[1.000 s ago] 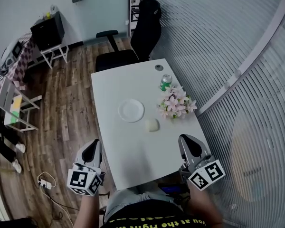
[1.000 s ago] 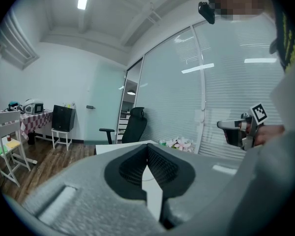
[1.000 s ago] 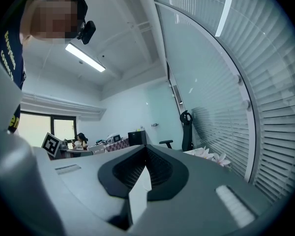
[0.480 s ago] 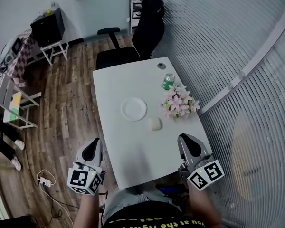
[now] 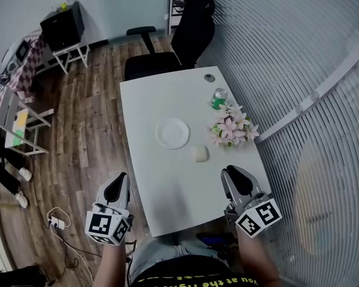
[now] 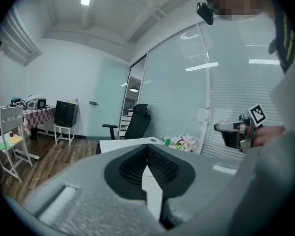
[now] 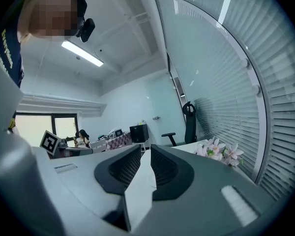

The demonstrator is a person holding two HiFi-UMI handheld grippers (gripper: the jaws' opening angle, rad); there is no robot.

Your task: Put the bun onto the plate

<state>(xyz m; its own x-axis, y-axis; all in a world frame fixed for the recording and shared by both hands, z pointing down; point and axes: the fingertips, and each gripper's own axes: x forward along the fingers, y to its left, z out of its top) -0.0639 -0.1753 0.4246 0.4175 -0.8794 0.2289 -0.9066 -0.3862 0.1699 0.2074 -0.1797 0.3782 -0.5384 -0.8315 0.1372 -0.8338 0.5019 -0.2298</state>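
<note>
We eased our right tongs [image 5: 233, 173] forward, jaws opening, empty, bun [image 5: 200, 154] ahead to their left, left tongs [image 5: 118, 181] closed.

White rectangular table [image 5: 167, 184], matte top, standing on wood-plank floor [image 5: 90, 130].

Items directly on top:
- Plate [image 5: 173, 133]: white, round, near centre of tabletop, nothing on it.
- Bun [image 5: 200, 154]: pale, on bare tabletop, just off plate's near-right side, not touching it.
- Flowers [image 5: 232, 128]: pink-white bunch with green leaves, at right edge, close beside bun.
- Can [image 5: 218, 98]: green, upright, just beyond flowers along right edge.
- Small grey round disc [image 5: 209, 77]: near far right corner, well apart from plate.
</note>
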